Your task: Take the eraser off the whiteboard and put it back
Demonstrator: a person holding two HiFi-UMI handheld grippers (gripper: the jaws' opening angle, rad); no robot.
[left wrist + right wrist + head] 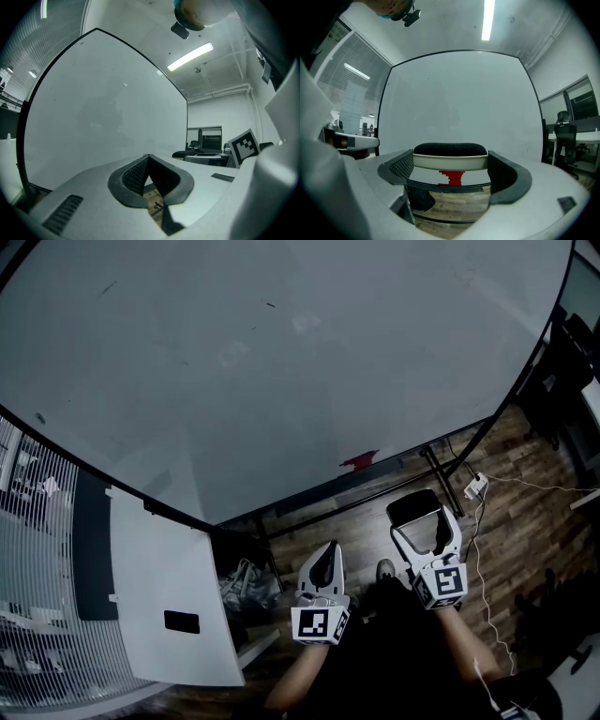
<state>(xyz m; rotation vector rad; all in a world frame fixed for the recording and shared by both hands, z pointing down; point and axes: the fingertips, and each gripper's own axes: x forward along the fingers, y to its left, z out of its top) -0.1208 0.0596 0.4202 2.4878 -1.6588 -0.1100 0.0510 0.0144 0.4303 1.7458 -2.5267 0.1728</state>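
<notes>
Now the right claw (pixel 423 520) clamps the eraser (pixel 450 160) clear of the whiteboard (pixel 281 352); left claw (pixel 327 550) pinched together, empty.

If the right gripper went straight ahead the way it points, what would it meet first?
Likely the whiteboard, low near the red mark, with the eraser in the right gripper touching first; depth unclear.

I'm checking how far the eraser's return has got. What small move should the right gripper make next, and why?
Probably ease the right gripper forward toward the whiteboard. Its fingers are closed on the eraser, which is held off the board surface, so the eraser is not yet back. The left gripper is shut on nothing and seems to have no part in this.
</notes>
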